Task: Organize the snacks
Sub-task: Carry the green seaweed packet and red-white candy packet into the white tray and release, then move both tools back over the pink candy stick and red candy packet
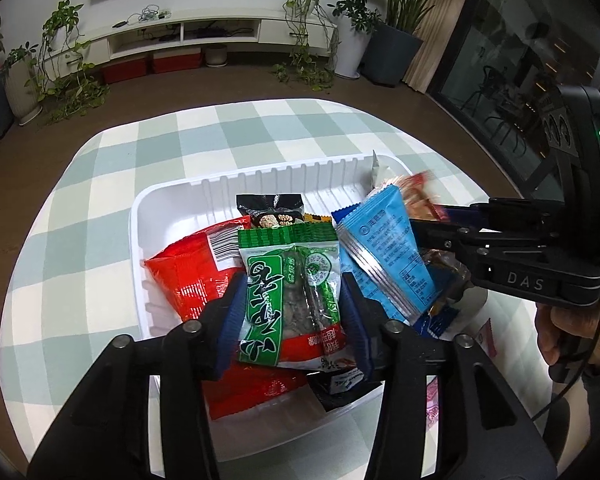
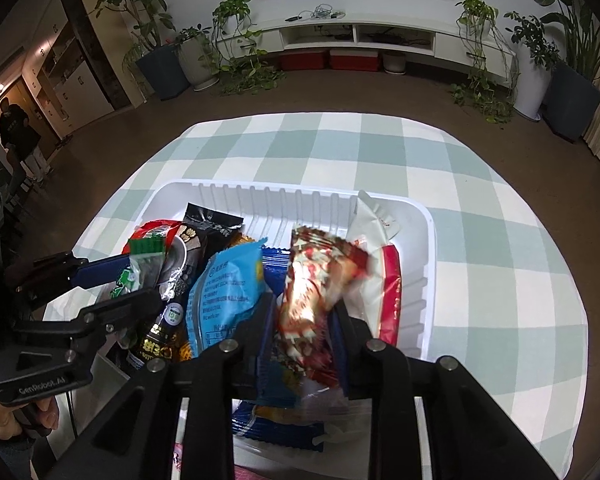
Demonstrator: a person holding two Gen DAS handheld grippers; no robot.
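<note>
Checked cloth covers the table, bearing a ribbed white plastic tray heaped with glossy packets. Left gripper stands part open around a green pack, pads just beside its edges. Right gripper stands part open, a crinkly red-white wrapper between its jaws. Blue sachet leans between them.

Blurred by motion: red starred packet, its print unreadable. Buried under other snacks: most of red bag and black packet. Cut off by lower edge: near rim of white tray. Too small to read: blue packet text.
</note>
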